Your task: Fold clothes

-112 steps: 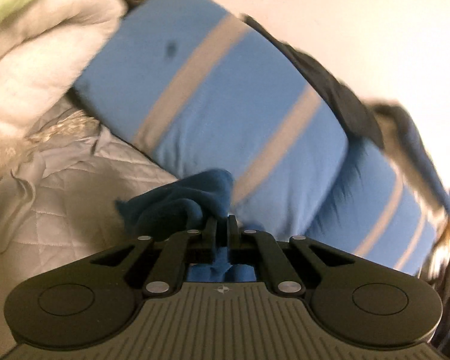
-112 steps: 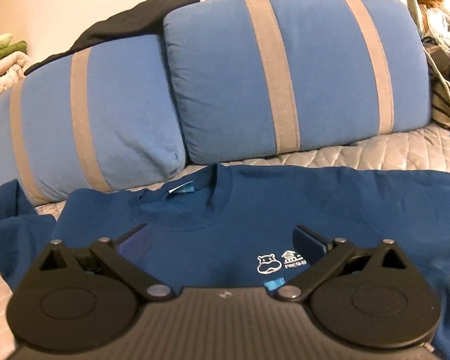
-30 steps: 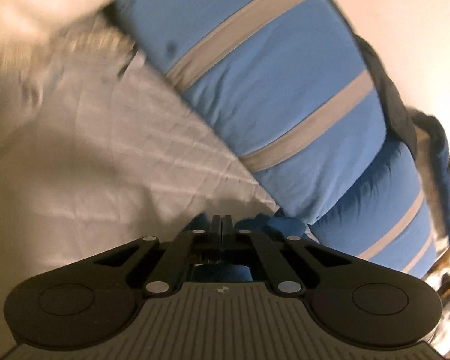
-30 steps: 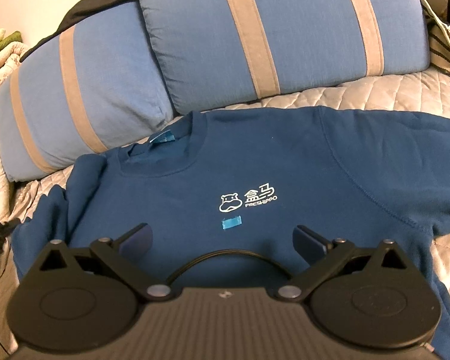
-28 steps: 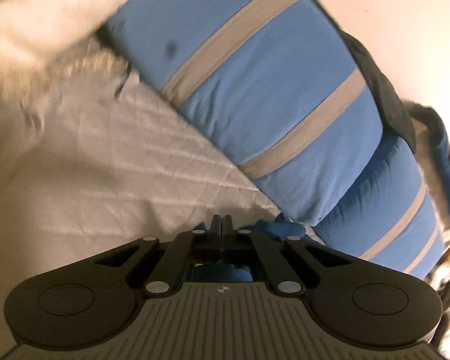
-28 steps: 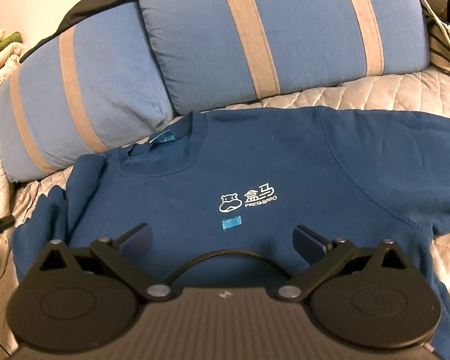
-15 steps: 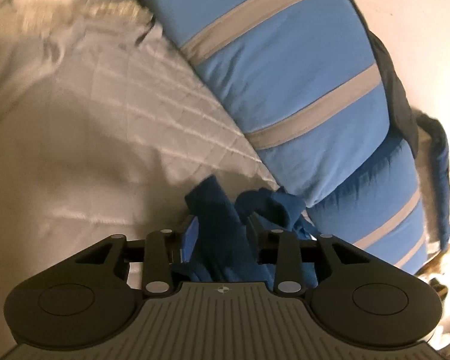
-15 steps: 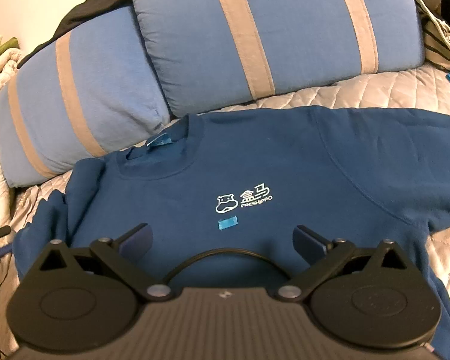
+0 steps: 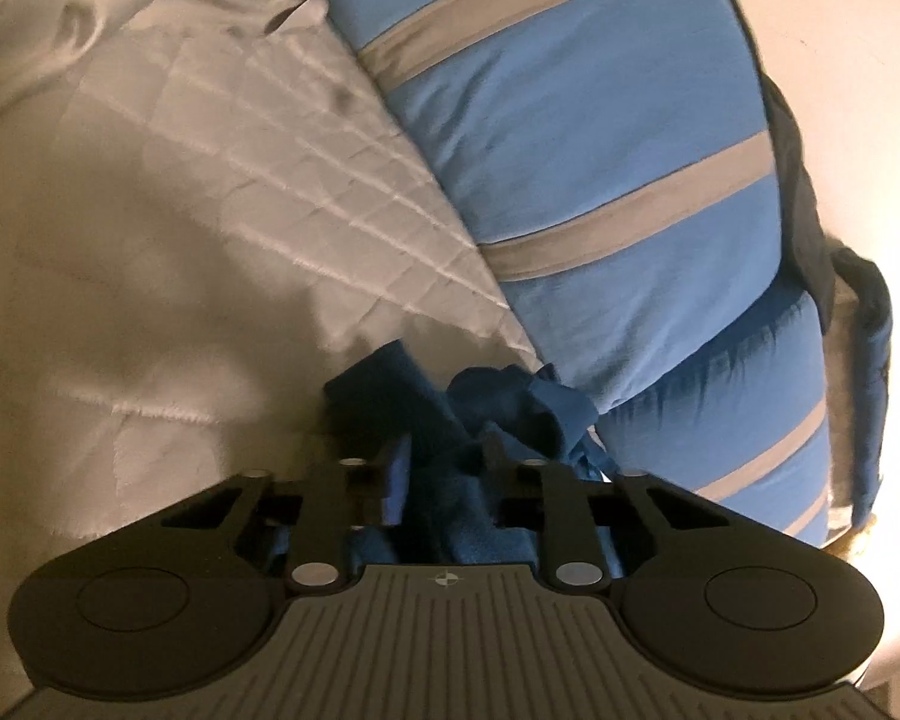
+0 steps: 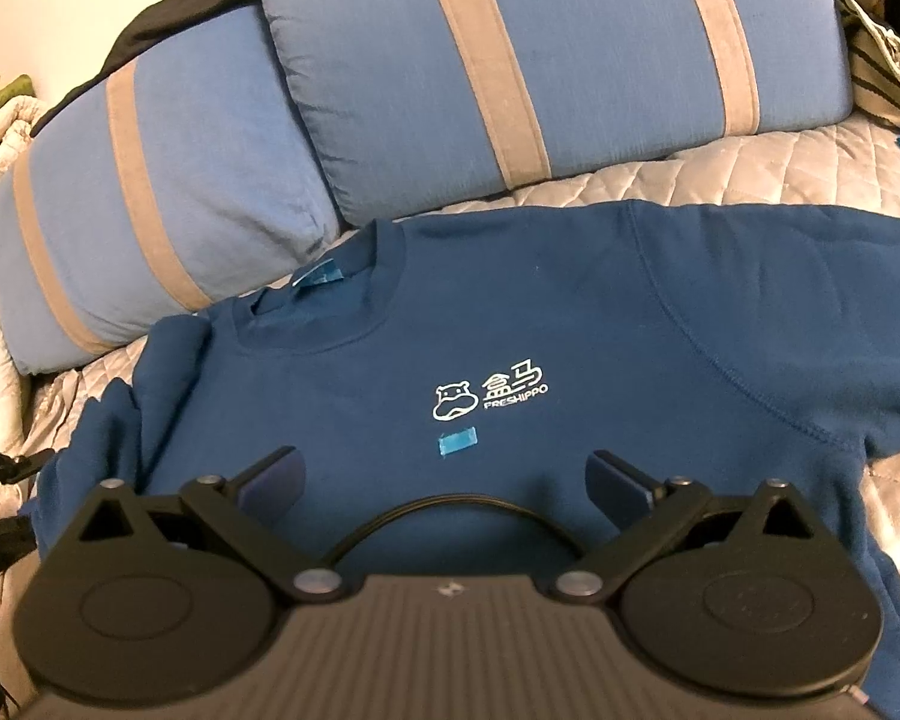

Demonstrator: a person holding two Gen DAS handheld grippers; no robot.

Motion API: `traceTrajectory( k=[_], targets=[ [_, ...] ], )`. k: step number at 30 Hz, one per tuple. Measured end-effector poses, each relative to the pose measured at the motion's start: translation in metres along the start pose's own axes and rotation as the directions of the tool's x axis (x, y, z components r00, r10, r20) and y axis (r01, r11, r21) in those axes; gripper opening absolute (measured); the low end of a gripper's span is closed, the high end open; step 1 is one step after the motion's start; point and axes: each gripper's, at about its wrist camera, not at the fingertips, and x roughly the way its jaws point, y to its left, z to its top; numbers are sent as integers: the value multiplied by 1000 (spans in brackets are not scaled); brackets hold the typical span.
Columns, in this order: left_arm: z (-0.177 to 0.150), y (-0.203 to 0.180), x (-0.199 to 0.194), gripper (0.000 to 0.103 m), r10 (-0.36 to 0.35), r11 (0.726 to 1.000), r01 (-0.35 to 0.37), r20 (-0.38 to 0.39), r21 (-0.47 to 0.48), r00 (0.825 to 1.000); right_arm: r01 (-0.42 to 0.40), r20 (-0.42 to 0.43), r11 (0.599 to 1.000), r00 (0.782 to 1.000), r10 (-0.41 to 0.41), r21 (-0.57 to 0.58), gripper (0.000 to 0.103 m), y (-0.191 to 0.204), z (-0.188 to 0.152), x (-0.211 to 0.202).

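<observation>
Sweatshirt [image 10: 570, 360], dark blue, lies face up on my quilted bedspread [image 10: 780, 168], white hippo logo [image 10: 486, 396] on the chest, collar toward the two striped blue pillows [image 10: 510, 60]. Its right sleeve runs out flat across the quilt; the left sleeve is bunched at the edge of my right wrist view.

My right gripper [image 10: 444, 480] hovers over the lower chest with its fingers spread wide, nothing between them. A black cable loops just in front of its body.

My left gripper [image 9: 444, 468] has its fingers parted with a crumpled wad of the blue sleeve [image 9: 450, 414] lying between them. I cannot tell whether the pads touch the cloth. The wad rests on the quilt right at the foot of the nearer pillow [image 9: 570, 120]. A dark garment [image 9: 804, 210] drapes over the pillow top.
</observation>
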Motion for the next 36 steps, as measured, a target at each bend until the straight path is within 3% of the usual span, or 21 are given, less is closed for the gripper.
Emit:
traceTrajectory(
  k=[1, 3, 6, 11, 17, 19, 22, 25, 29, 30, 33, 35, 36],
  targets=[
    [1, -6, -4, 4, 12, 999, -12, 11, 32, 1000, 1, -1, 1000, 1000, -1, -1, 103, 0, 0, 0],
    [2, -22, -14, 4, 54, 991, -59, 44, 121, 998, 0, -3, 1000, 1000, 0, -1, 103, 0, 0, 1],
    [1, -49, -30, 3, 106, 951, -130, 97, 279, 990, -1, -4, 1000, 1000, 1, -4, 103, 0, 0, 0],
    [-3, -70, -53, 3, 132, 907, -177, 141, 381, 981, -1, -1, 1000, 1000, 1, -3, 103, -1, -1, 0],
    [-2, -81, -87, 3, 233, 822, -343, 281, 454, 931, 2, -2, 1000, 1000, -2, 3, 103, -3, -1, 0],
    [-1, -74, -106, 2, 281, 794, -418, 342, 441, 896, 2, -1, 1000, 1000, -2, 4, 103, -3, -1, -1],
    [-5, -58, -137, 2, 350, 748, -528, 436, 403, 829, -4, -2, 1000, 1000, 4, -2, 103, -2, -2, -3],
    [-9, -41, -168, 2, 412, 692, -629, 523, 354, 747, -20, -6, 1000, 1000, 20, -1, 103, -2, -3, -5],
    [-15, -20, -209, 4, 479, 607, -747, 625, 271, 616, -33, -9, 999, 999, 33, 16, 103, -3, -3, -6],
    [-16, -9, -217, 5, 501, 600, -761, 625, 247, 598, -34, -11, 999, 999, 34, 19, 103, -2, -2, -5],
    [-24, 43, -234, 7, 538, 715, -686, 522, 133, 662, -41, -18, 999, 999, 42, 13, 103, 0, -4, -5],
    [-26, 73, -251, 20, 531, 792, -611, 487, 5, 693, -40, -17, 999, 999, 40, 3, 103, 3, -5, -5],
    [-27, 85, -260, 36, 526, 820, -568, 486, -70, 698, -39, -15, 999, 999, 39, 1, 103, 3, -5, -6]
  ],
)
